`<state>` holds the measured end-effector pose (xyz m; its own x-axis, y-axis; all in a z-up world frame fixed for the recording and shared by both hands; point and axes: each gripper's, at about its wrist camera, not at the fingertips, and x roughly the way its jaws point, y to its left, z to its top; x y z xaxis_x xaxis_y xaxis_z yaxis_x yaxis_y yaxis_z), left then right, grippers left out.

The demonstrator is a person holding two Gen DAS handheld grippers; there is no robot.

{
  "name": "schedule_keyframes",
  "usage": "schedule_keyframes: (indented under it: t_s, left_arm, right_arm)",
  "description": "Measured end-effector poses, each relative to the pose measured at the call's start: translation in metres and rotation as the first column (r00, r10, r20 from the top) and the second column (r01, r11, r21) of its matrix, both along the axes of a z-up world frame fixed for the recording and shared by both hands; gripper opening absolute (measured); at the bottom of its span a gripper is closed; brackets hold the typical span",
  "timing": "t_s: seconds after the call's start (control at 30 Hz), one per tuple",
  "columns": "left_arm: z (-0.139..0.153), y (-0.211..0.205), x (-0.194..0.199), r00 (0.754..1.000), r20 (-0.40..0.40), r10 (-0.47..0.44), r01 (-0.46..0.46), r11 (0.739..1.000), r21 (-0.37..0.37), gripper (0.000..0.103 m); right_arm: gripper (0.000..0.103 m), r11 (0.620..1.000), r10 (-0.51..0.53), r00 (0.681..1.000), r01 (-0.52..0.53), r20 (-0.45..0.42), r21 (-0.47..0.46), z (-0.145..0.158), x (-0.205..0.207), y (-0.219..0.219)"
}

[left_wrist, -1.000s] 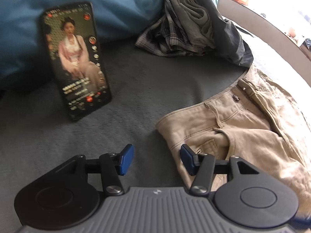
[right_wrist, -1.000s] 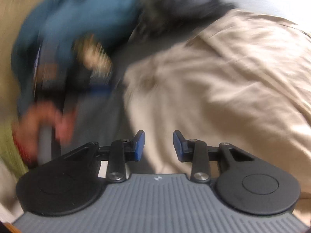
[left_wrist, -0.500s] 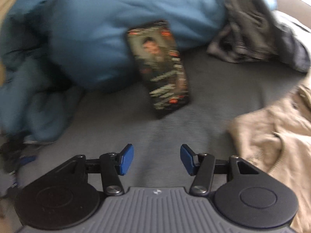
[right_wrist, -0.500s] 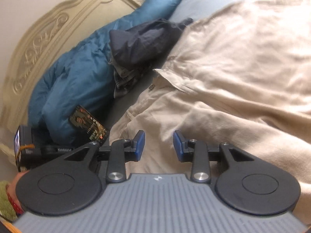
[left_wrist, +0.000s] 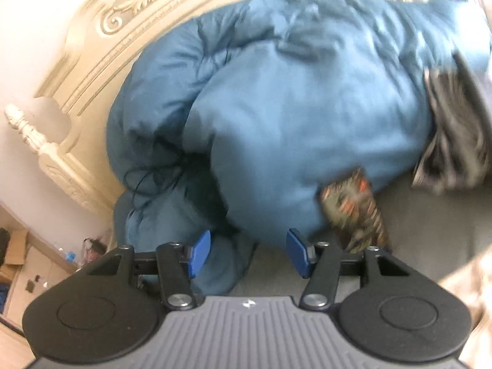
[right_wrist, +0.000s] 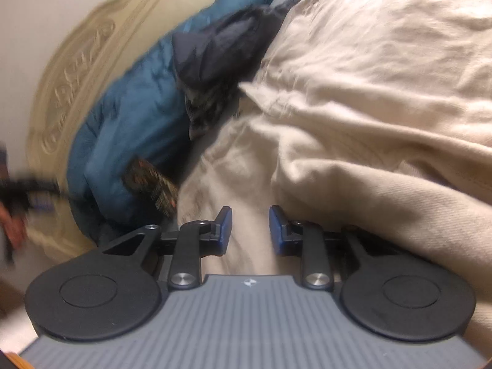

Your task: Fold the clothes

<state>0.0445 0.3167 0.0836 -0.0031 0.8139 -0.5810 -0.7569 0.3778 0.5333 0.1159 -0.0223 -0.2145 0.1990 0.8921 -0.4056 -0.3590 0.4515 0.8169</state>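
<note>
Beige trousers [right_wrist: 353, 117] lie spread on the bed and fill the right wrist view. My right gripper [right_wrist: 250, 230] is open and empty, low over the trousers near their waist end. My left gripper [left_wrist: 248, 253] is open and empty, pointing at a blue duvet [left_wrist: 292, 117] near the headboard, away from the trousers. Only a beige blur [left_wrist: 473, 283] of the trousers shows at the right edge of the left wrist view. A pile of dark and plaid clothes [right_wrist: 221, 61] lies beyond the trousers; it also shows in the left wrist view [left_wrist: 455, 141].
A phone [left_wrist: 356, 212] with a lit screen leans against the duvet; it also shows in the right wrist view [right_wrist: 150, 184]. A carved cream headboard [left_wrist: 101, 40] stands behind the duvet. The floor with boxes [left_wrist: 18, 255] lies at the left past the bed edge.
My left gripper has swung left and away from the trousers toward the duvet and headboard. My right gripper has moved closer to the trousers. Both stayed open.
</note>
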Motion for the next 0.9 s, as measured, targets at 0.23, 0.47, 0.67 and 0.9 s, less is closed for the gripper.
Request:
schedule_keyframes:
  t_s: [0.23,0.47,0.67,0.9]
  left_arm:
    - [0.024,-0.002,0.027,0.945,-0.041,-0.326,0.326,0.945,0.005,0.062]
    - [-0.080,-0.025,0.040,0.777,0.109,-0.619,0.626,0.745,-0.232,0.051]
    - [-0.165,-0.044,0.039,0.524,0.365,-0.769,0.838,0.390,-0.383,0.038]
    - [-0.202,-0.016,0.013,0.361,0.527,-0.769,0.917,0.189,-0.352,0.036]
  right_arm:
    - [0.026,0.998,0.042,0.999,-0.040,0.035,-0.052,-0.001,-0.007,0.022]
    - [0.024,0.991,-0.005,0.998,0.013,0.062,-0.130,0.007,-0.018,0.031]
    - [0.023,0.941,-0.142,0.986,0.163,0.091,-0.297,0.028,-0.043,0.039]
    - [0.025,0.847,-0.202,0.962,0.266,0.184,-0.459,0.051,-0.049,0.082]
